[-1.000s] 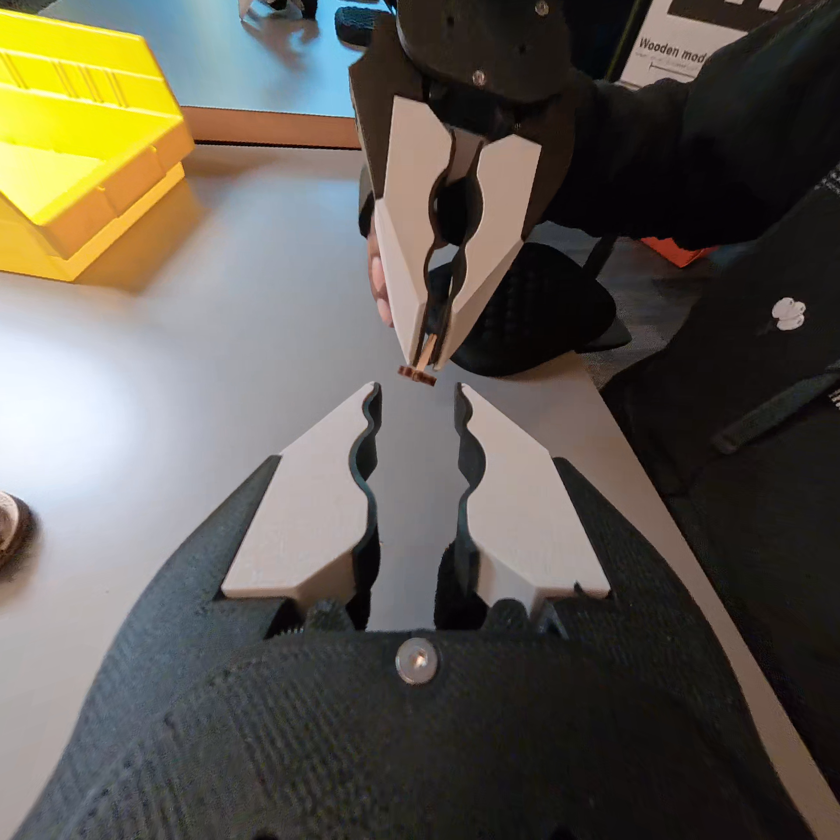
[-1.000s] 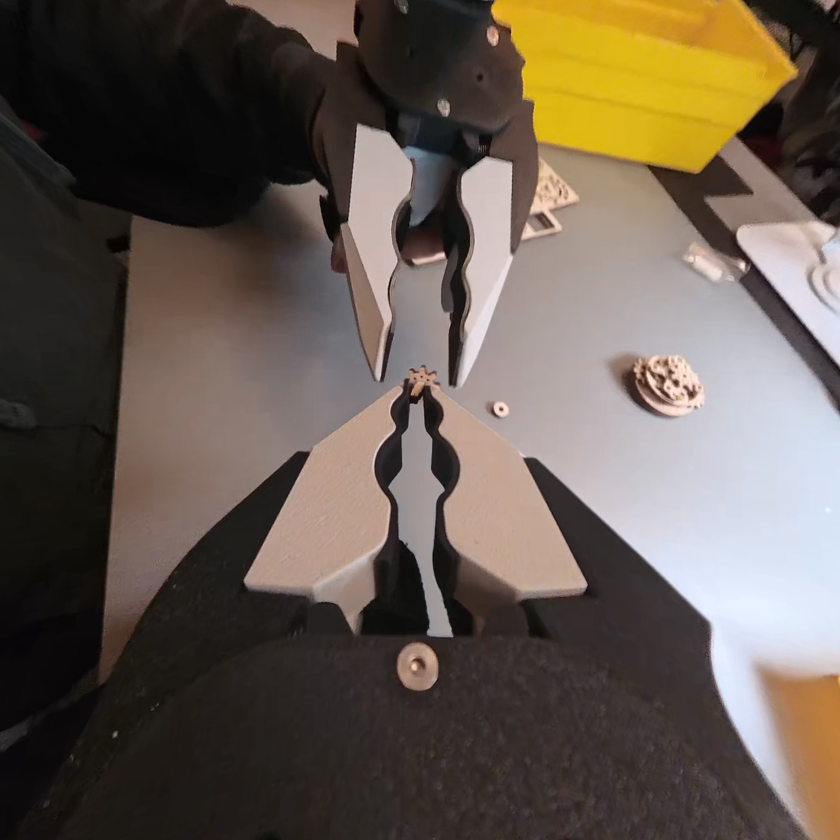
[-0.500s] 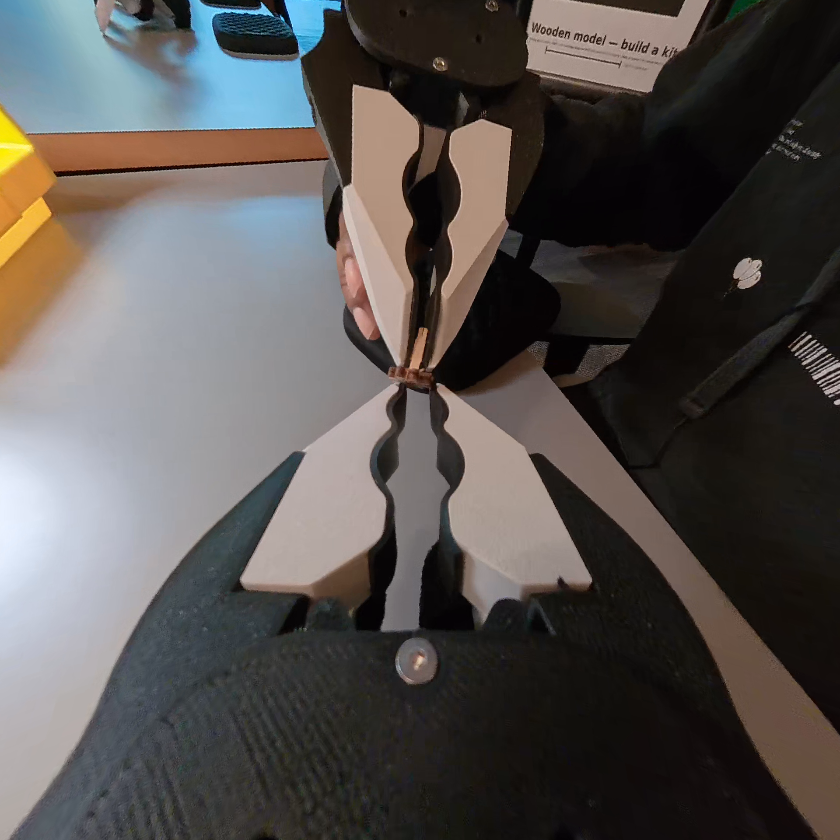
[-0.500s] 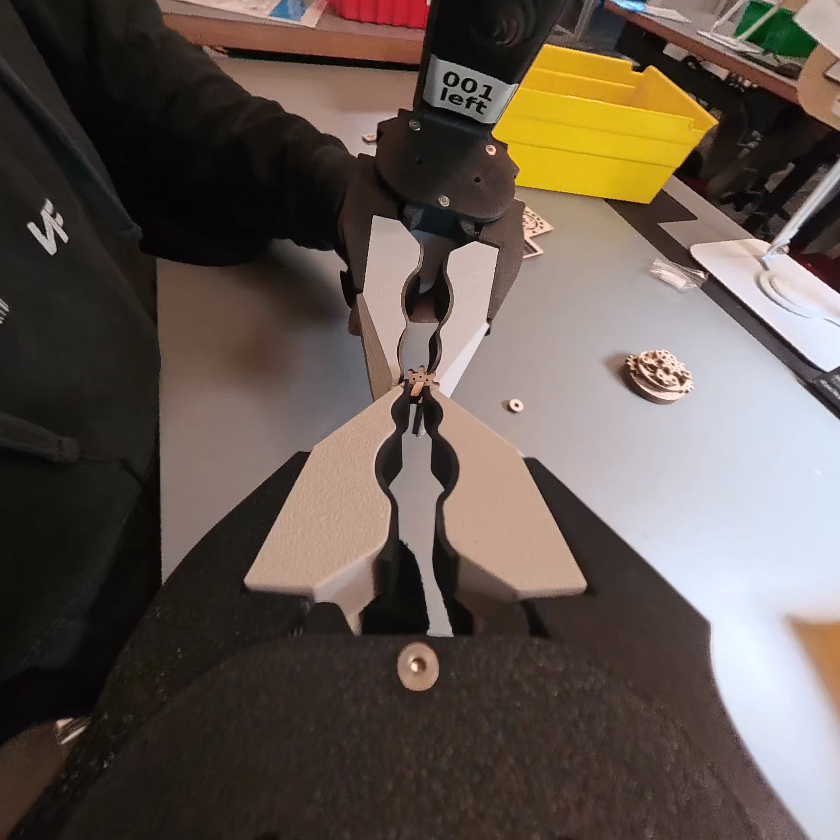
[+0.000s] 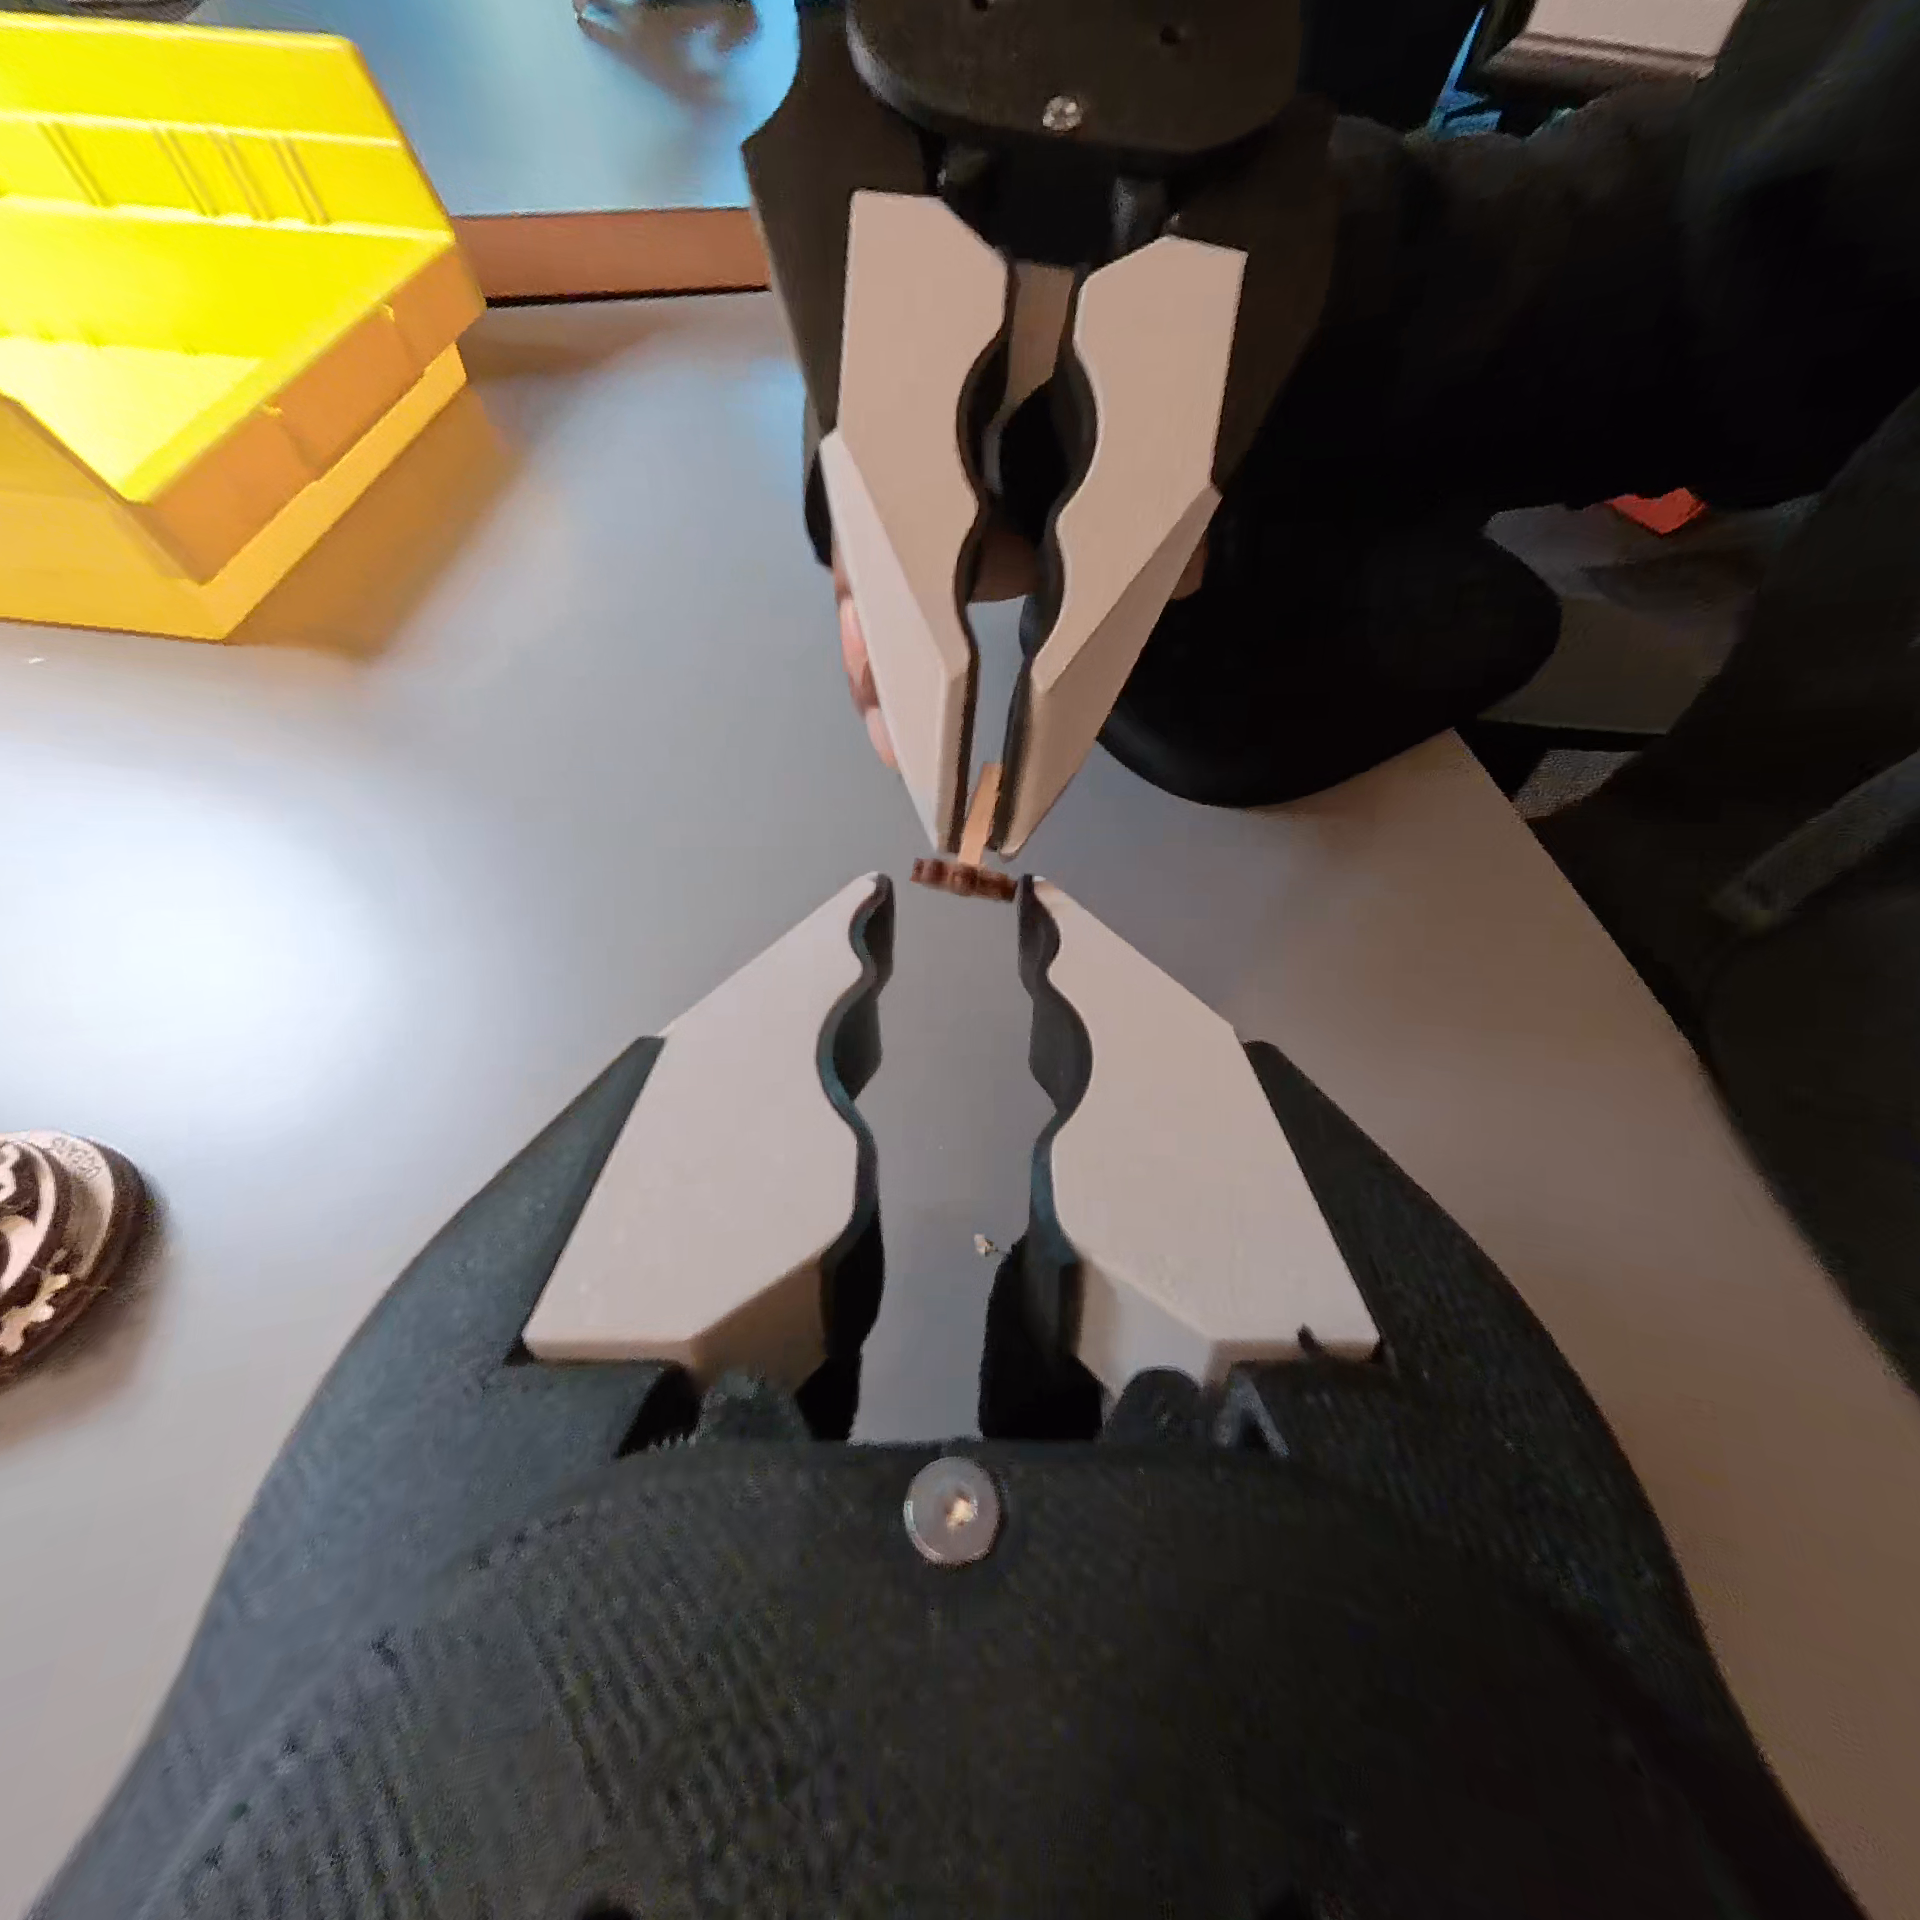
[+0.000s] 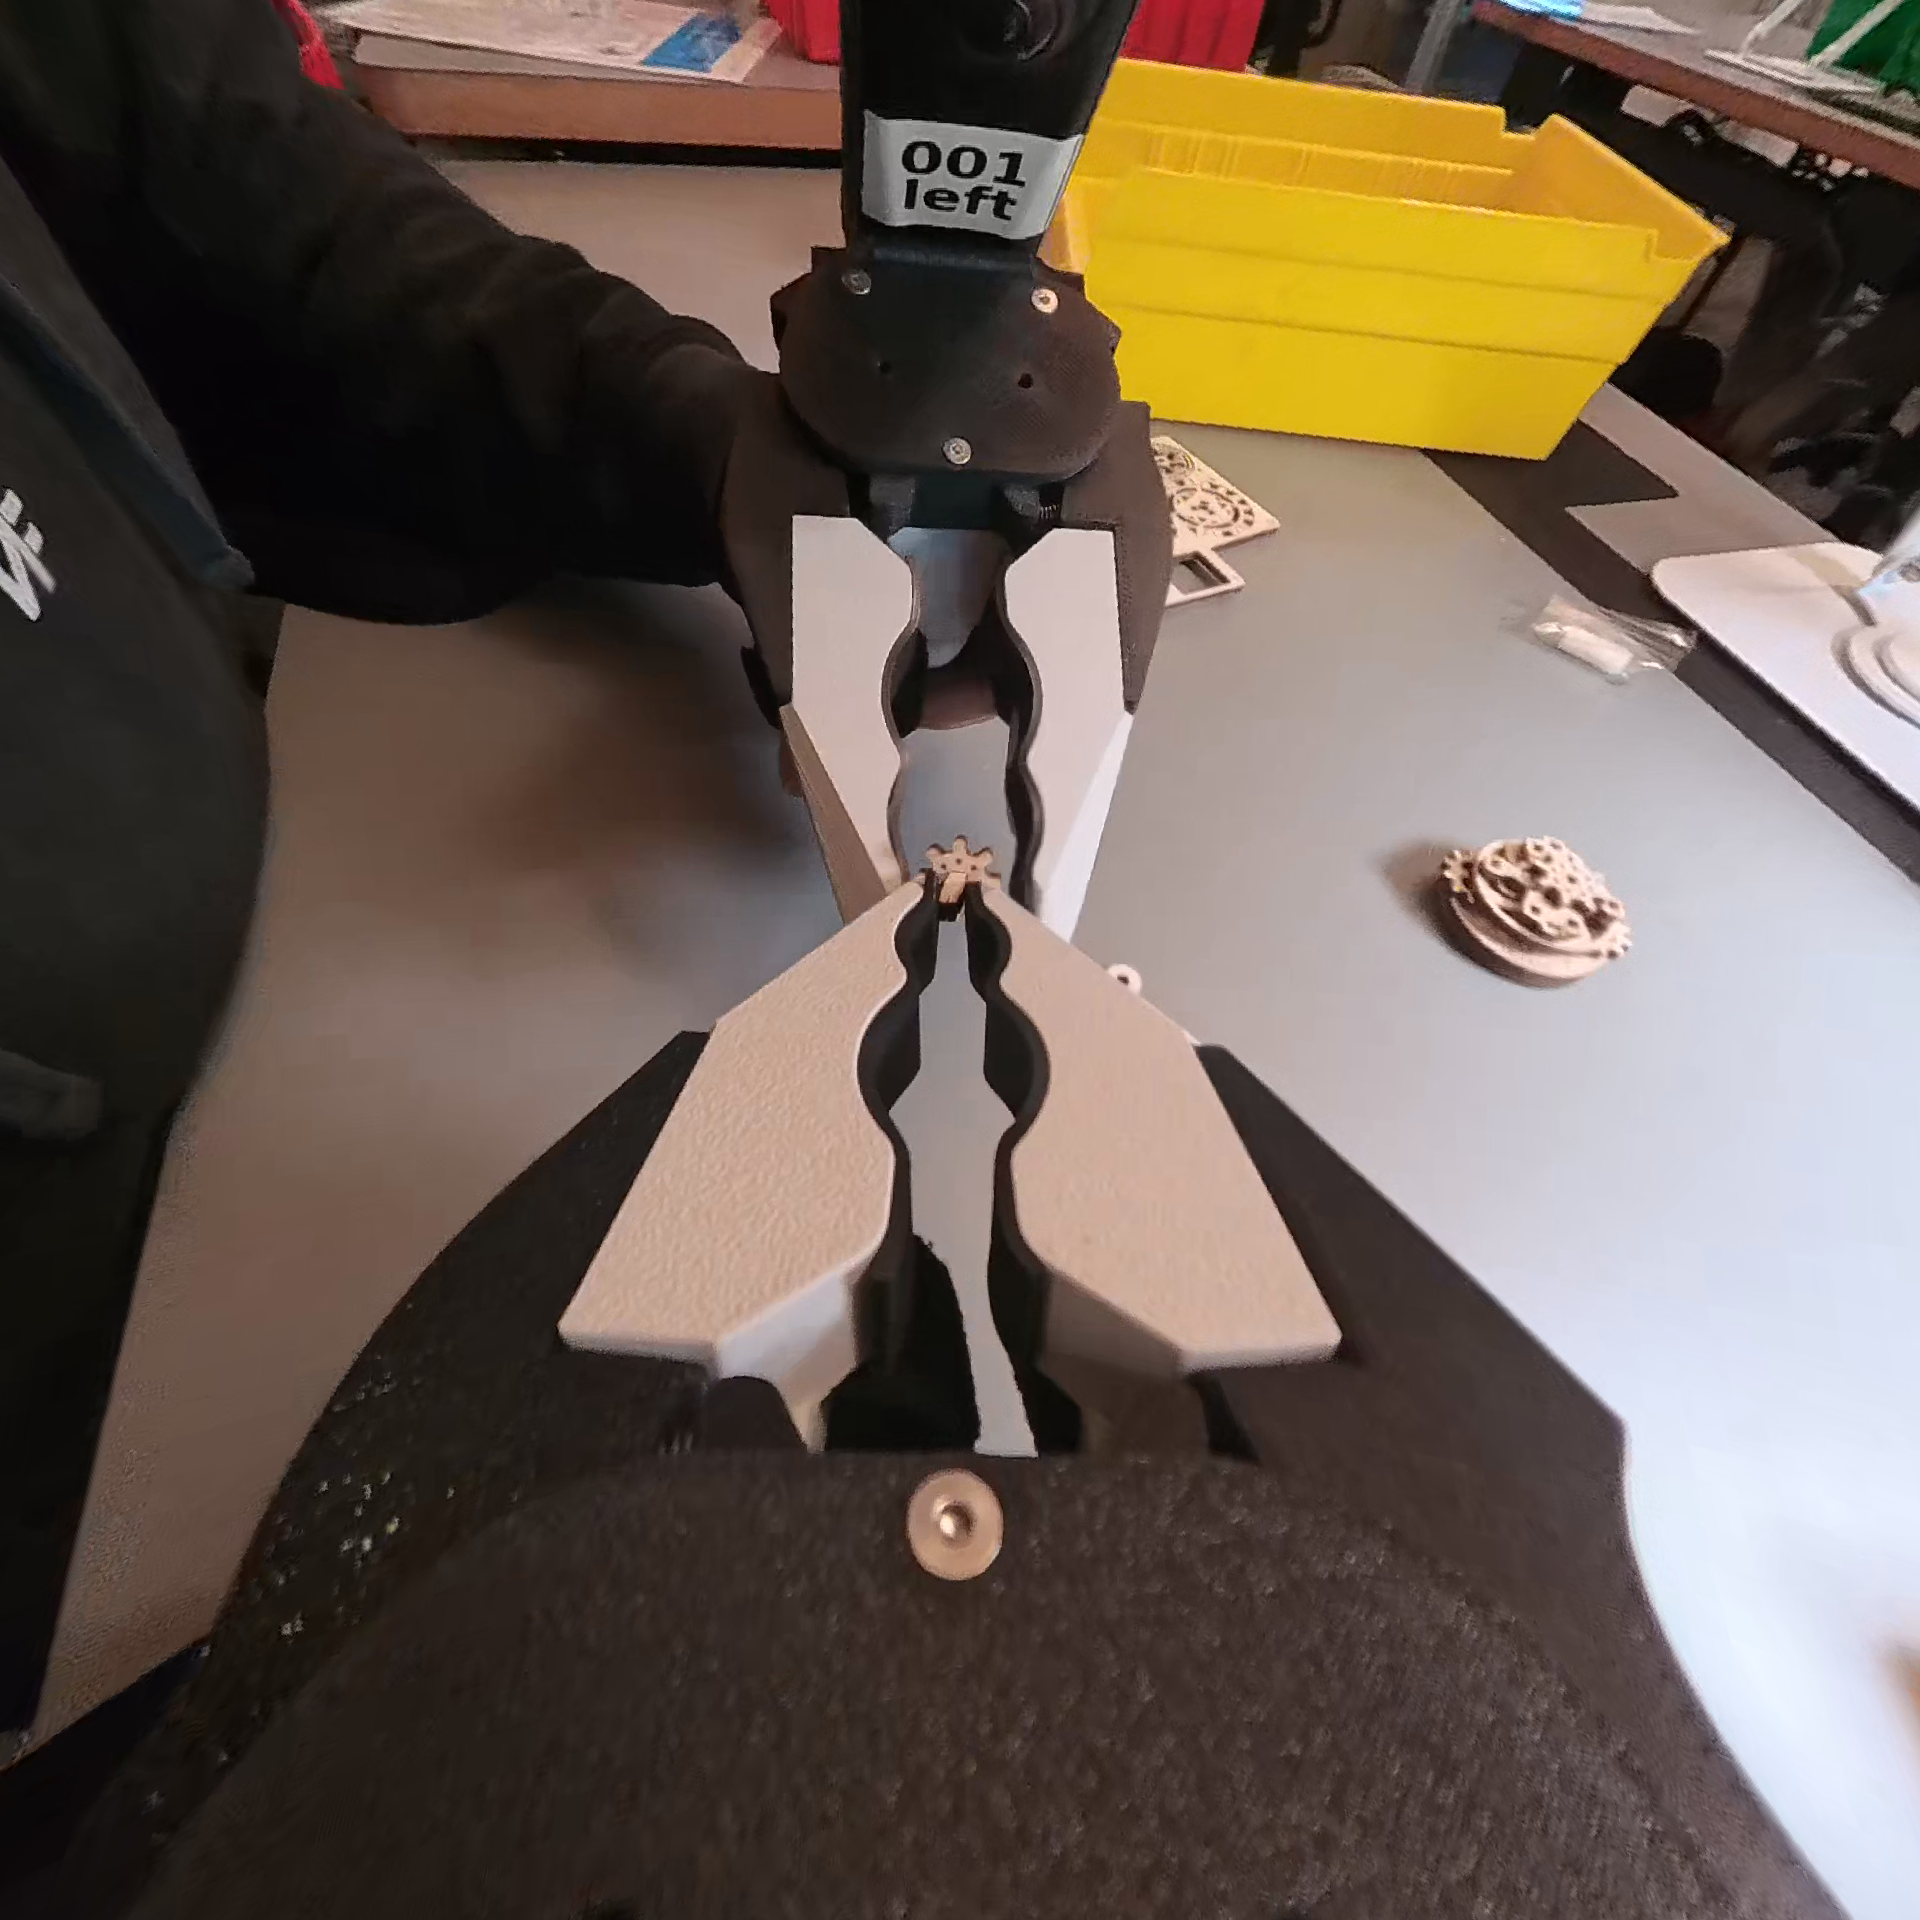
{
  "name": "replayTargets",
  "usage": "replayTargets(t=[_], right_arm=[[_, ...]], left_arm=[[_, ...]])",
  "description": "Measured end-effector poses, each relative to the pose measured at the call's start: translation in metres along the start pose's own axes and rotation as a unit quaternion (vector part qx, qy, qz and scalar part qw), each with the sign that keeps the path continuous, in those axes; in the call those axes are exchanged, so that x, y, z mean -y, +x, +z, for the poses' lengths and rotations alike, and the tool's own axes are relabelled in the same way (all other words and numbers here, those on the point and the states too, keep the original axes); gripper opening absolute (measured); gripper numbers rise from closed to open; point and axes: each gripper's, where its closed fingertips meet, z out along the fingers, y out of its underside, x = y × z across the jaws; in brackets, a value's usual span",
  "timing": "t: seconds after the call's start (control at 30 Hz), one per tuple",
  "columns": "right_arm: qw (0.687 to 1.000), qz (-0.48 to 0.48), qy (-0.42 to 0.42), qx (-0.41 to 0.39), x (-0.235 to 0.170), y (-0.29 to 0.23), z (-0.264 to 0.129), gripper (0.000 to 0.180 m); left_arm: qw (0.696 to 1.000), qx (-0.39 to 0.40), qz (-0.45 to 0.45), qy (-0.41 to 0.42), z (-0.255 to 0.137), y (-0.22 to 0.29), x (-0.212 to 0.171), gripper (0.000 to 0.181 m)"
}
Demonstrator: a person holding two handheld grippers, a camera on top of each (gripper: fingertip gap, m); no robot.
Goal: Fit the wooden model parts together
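My right gripper (image 6: 951, 891) is shut on a thin wooden pin (image 6: 948, 896) that carries a small wooden gear (image 6: 958, 860) at its far end. In the left wrist view the right gripper (image 5: 977, 844) comes in from the top, with the gear (image 5: 961, 876) hanging just below its tips. My left gripper (image 5: 954, 883) faces it tip to tip. Its jaws are open and the gear sits level with its fingertips (image 5: 871, 902), between them, with a small gap on each side. Both grippers are held above the grey table (image 5: 312, 831).
A yellow bin (image 6: 1351, 291) stands at the back. A round wooden gear assembly (image 6: 1527, 920), a small washer (image 6: 1124, 977), a cut-out wooden sheet (image 6: 1210, 509), a plastic bag (image 6: 1600, 639) and a white board (image 6: 1787, 644) lie on the table. The table edge (image 5: 1558, 935) and dark sleeves are close. My left and right fingertips are right by each other.
My left gripper's jaws were wide a second ago, narrowed around the gear half a second ago, and have opened again. The right gripper still holds the pin and gear.
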Motion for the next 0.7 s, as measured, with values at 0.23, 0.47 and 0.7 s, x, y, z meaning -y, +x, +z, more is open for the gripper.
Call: replayTargets(t=[0.23, 0.47, 0.7], right_arm=[[0.999, -0.012, 0.004, 0.033, 0.013, 0.008, 0.019, 0.002], [0.998, 0.023, 0.034, 0.045, 0.012, 0.020, 0.018, 0.001], [0.993, 0.092, 0.069, 0.033, 0.011, 0.041, 0.010, 0.011]], left_arm=[[0.999, 0.030, 0.017, -0.012, -0.020, -0.009, -0.004, 0.014], [0.998, 0.067, 0.013, -0.018, -0.029, -0.024, -0.009, 0.013], [0.987, 0.147, 0.053, -0.045, -0.040, -0.042, -0.018, 0.013]])
